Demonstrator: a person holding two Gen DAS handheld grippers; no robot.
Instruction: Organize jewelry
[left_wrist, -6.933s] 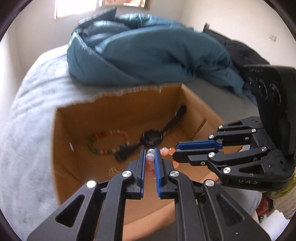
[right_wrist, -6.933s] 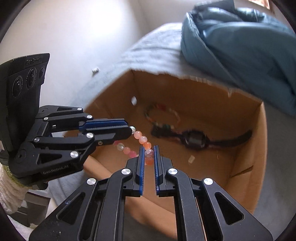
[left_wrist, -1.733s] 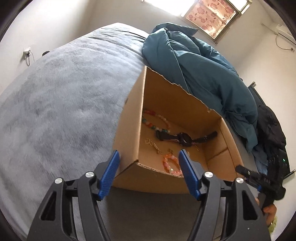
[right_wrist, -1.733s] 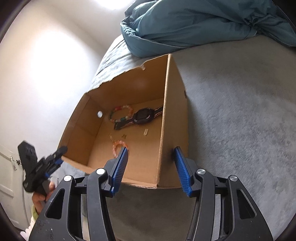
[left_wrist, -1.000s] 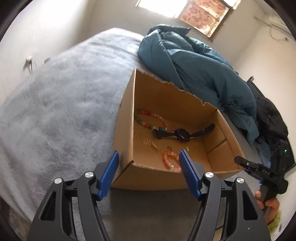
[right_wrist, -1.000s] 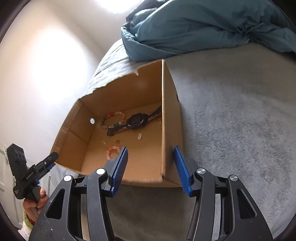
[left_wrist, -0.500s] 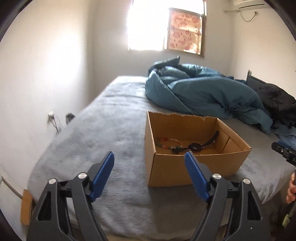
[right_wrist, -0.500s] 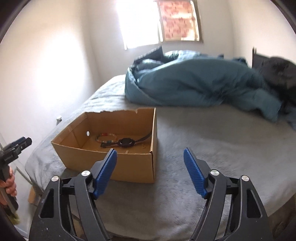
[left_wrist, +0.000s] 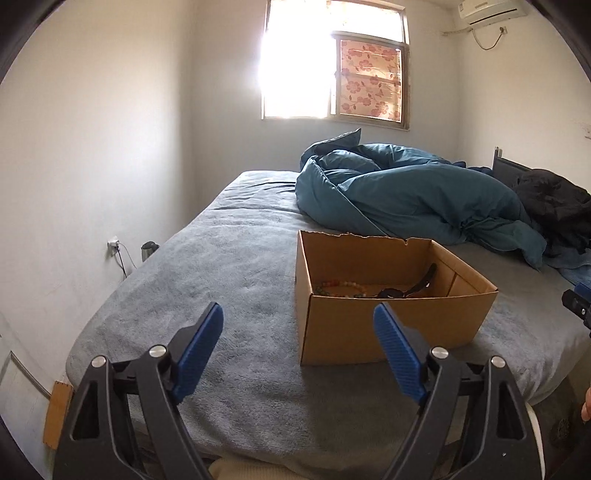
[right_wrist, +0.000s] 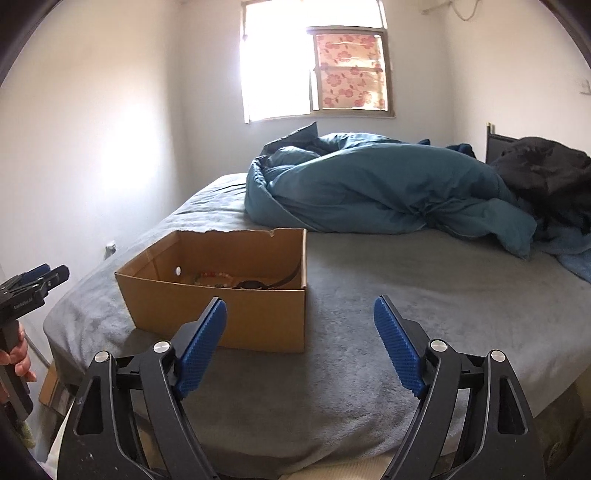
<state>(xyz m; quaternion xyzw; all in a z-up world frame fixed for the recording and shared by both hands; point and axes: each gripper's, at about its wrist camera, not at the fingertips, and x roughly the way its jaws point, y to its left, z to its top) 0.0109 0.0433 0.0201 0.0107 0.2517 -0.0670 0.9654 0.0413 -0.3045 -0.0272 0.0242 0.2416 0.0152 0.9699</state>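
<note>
An open cardboard box (left_wrist: 391, 325) stands on the grey bed; it also shows in the right wrist view (right_wrist: 221, 317). Inside lie a multicoloured bead bracelet (left_wrist: 341, 286) and a black wristwatch (left_wrist: 410, 290), seen too in the right wrist view as bracelet (right_wrist: 214, 276) and watch (right_wrist: 255, 284). My left gripper (left_wrist: 299, 332) is open and empty, held back from the box near the bed's front edge. My right gripper (right_wrist: 301, 326) is open and empty, also back from the box. The box floor near the front wall is hidden.
A crumpled teal duvet (left_wrist: 406, 195) lies behind the box. Black clothing (left_wrist: 550, 206) is piled at the far right. Grey bedding (right_wrist: 424, 295) spreads to the right of the box. A wall socket with a plug (left_wrist: 114, 243) is at the left wall.
Both grippers dropped a pink bead bracelet into the box, opened wide, then pulled back and levelled out. The box is now farther off and its inside is mostly hidden.
</note>
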